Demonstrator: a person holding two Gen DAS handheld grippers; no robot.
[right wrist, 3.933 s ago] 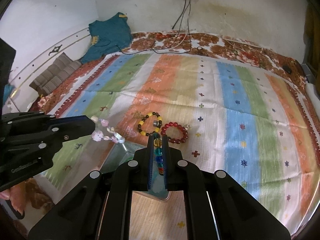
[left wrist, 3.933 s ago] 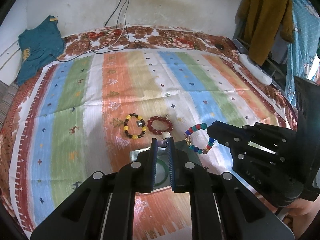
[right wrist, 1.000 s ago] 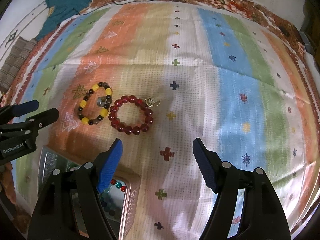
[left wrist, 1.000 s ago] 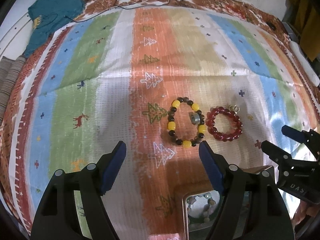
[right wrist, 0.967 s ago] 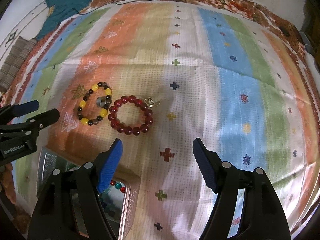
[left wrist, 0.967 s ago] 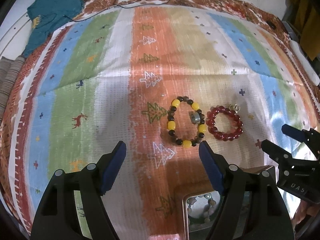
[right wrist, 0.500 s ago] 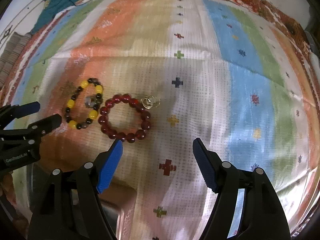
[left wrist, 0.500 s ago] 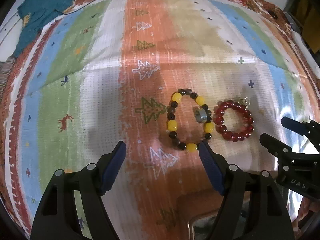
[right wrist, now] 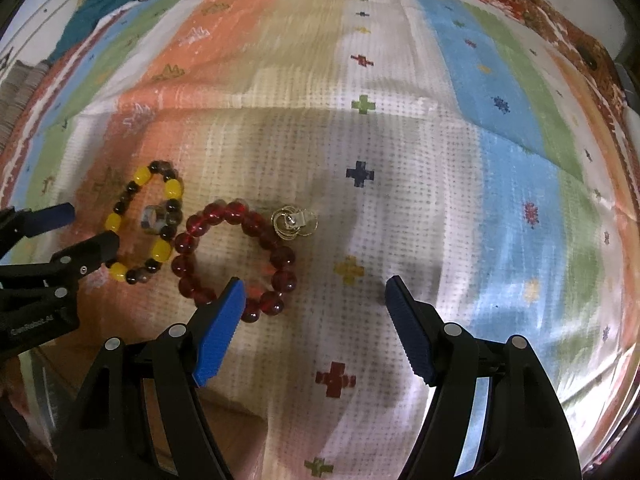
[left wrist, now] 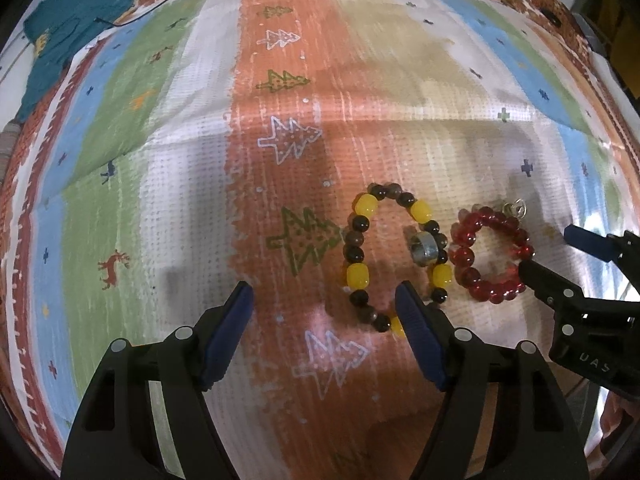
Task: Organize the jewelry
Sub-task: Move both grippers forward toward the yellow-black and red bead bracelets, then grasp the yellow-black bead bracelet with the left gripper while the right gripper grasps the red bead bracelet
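Between my left gripper's blue pads lies only bare striped cloth; its jaws are closing from a wide spread, pointed steeply down, and nothing sits in the gap. Its right pad overlaps the near edge of the yellow and brown bracelet in my left view, though I cannot tell whether it touches the beads or hangs above them. That bracelet lies flat on an orange stripe of the bedspread, with a small silver ring inside its loop against the right side. Just beside it, on a white stripe, lies the red bracelet, the two nearly touching. My right gripper stands wide apart and holds nothing, also aimed steeply down; its left pad covers the near right part of the red bracelet in the right view, and the cloth between its pads is bare. At the far right edge of the red bracelet, touching it, rests a little cluster of thin gold rings. Each gripper shows in the other's camera, black fingers reaching in from the side near the bracelets. Farther out, at the top left corner of the bed, lies a teal garment with a thin dark cable running past it.
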